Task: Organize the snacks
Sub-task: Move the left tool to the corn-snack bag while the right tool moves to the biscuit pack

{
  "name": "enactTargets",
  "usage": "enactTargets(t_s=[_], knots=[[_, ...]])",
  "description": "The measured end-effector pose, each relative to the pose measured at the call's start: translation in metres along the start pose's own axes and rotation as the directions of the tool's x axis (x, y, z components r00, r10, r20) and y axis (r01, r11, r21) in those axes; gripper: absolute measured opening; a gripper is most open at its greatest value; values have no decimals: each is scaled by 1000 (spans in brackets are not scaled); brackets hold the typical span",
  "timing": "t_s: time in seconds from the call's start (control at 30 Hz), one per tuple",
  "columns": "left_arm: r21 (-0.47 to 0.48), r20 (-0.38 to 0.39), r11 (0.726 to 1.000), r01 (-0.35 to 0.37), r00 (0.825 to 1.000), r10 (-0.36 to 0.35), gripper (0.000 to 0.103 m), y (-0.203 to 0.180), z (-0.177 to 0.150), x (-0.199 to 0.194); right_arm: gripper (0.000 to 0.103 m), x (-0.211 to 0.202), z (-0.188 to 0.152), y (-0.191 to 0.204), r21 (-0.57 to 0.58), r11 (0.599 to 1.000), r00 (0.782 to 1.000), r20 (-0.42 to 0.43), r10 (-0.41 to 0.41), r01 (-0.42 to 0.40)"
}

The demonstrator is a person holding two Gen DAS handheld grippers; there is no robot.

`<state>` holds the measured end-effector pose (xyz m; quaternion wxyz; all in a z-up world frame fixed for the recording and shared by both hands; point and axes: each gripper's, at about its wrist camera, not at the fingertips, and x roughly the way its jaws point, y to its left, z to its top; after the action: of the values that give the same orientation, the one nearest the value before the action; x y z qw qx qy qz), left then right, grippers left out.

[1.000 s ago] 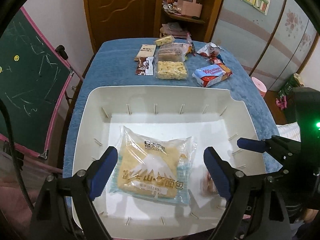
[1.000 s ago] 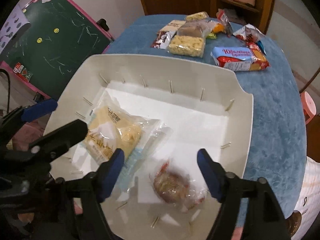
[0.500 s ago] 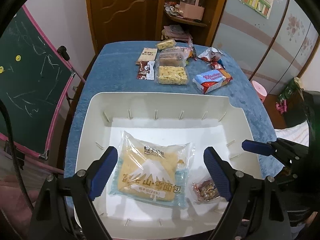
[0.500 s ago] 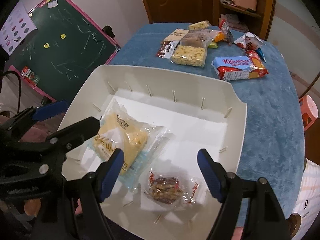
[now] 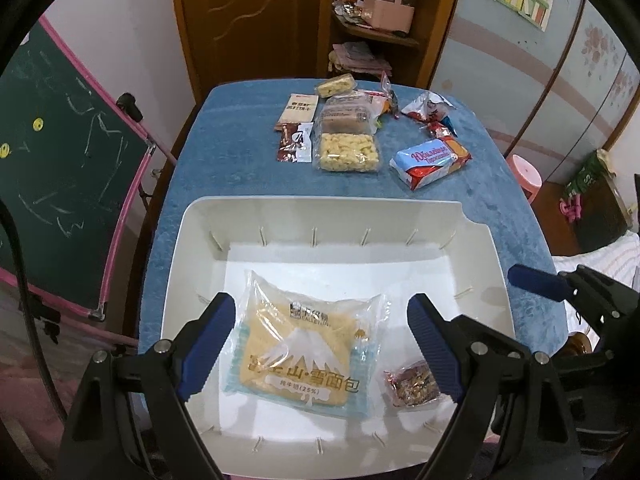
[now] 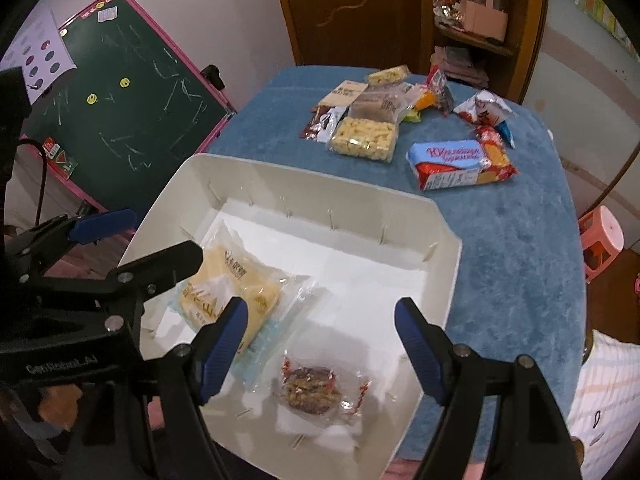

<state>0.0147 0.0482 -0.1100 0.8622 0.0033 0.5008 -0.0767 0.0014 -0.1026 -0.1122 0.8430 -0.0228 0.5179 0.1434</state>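
Blue plush-covered counter (image 5: 224, 168), rounded at its far end, carrying everything; brown wooden door (image 5: 240, 20) and open wooden shelf unit (image 5: 376, 36) beyond it, green pink-framed chalkboard (image 5: 60, 184) to the left, pale wardrobe panels (image 5: 532, 64) to the right, pink plastic stool (image 5: 526, 176) on the floor

Large white plastic bin (image 5: 188, 256) with slotted inner walls at the near end of the counter, already holding a clear-wrapped yellow snow-bread packet (image 5: 304, 348) and, just beside it to the right, a small clear-wrapped nutty brown cake (image 6: 310, 390)

Still waiting at the far end, well apart from the bin: blue-and-red biscuit pack (image 5: 432, 160), clear tray of pale puffed pieces (image 5: 348, 152), brown-and-white sachet (image 5: 294, 146) and a loose cluster of smaller wrappers behind them

Left gripper (image 5: 320, 344) above the bread packet with jaws wide apart and nothing between them; right gripper (image 6: 320, 352) above the small cake, jaws likewise spread and empty

Likely trouble from here: a long reach over the bin's tall far wall, catching the rim and shoving the bin; slippery film sliding out of a shallow pinch; crushing of the puffed pieces under a hard squeeze; neighbouring wrappers dragged along, packed so close together
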Motion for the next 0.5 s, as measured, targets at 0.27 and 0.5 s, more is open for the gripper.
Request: enactTargets(t_s=[0.27, 0.5], knots=[[45, 67, 999, -13, 998, 10, 87, -11, 36, -16, 77, -21, 20, -22, -6, 999, 997, 57, -52, 52], [45, 118, 999, 6, 993, -11, 87, -11, 75, -30, 76, -40, 38, -56, 45, 995, 991, 97, -89, 85]])
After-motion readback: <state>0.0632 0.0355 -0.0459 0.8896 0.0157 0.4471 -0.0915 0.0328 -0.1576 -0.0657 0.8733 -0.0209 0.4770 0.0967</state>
